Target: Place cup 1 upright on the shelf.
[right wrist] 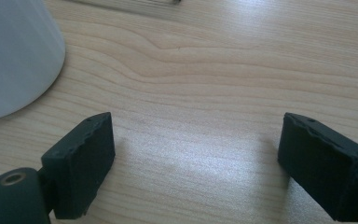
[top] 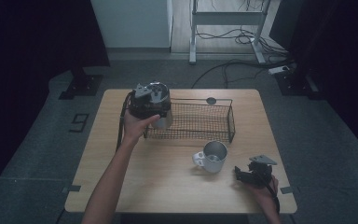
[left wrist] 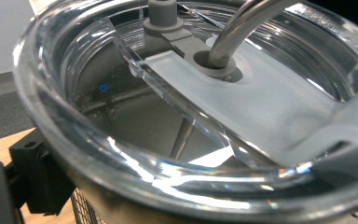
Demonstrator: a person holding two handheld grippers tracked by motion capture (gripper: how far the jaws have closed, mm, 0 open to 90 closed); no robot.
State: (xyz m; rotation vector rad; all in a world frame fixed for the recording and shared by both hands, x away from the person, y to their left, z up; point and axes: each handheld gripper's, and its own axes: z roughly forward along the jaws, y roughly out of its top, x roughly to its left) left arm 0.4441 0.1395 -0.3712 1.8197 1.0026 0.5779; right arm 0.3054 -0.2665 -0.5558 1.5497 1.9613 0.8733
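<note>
Black left gripper [top: 154, 108] and right gripper [top: 242, 173], grey triangular plates, trailing black cables.

Bare surface [right wrist: 223, 93] lies ahead of the right hand-held gripper [right wrist: 196, 158]; the mug [top: 213, 156] stands close at its left, the wire basket [top: 200, 122] beyond.

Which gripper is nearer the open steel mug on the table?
Right. The right gripper rests open on the table just beside the mug; the left gripper holds a lidded tumbler at the wire basket's far-left end.
</note>
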